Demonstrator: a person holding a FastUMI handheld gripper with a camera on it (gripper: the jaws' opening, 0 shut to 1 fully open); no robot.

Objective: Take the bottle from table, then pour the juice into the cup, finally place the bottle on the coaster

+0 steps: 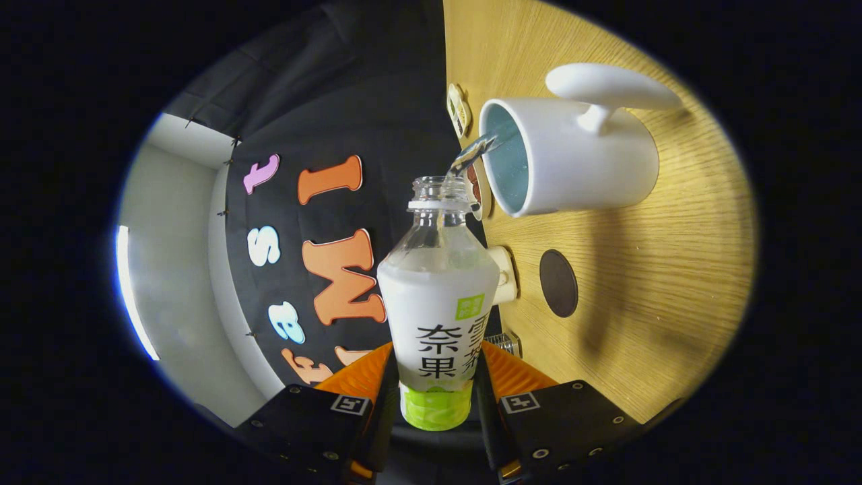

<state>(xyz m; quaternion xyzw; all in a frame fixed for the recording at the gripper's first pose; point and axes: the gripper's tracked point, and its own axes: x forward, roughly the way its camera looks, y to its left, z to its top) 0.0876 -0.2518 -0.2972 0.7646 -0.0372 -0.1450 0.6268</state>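
Observation:
A clear plastic bottle with a white label and green base sits between my fingers, and my gripper is shut on its lower part. The view is rolled on its side, so the bottle is tipped over. Its mouth has no cap, and a thin stream of clear liquid runs from it into the white cup. The cup has a pale blue inside and a white handle, and it stands on the wooden table just beyond the bottle's mouth. A dark round coaster lies on the table beside the cup.
A small white object and a clear ribbed cap-like piece sit at the table's edge behind the bottle. Small round items lie at the table's edge near the cup's rim. The booth's black cloth wall and a pale wall stand beyond.

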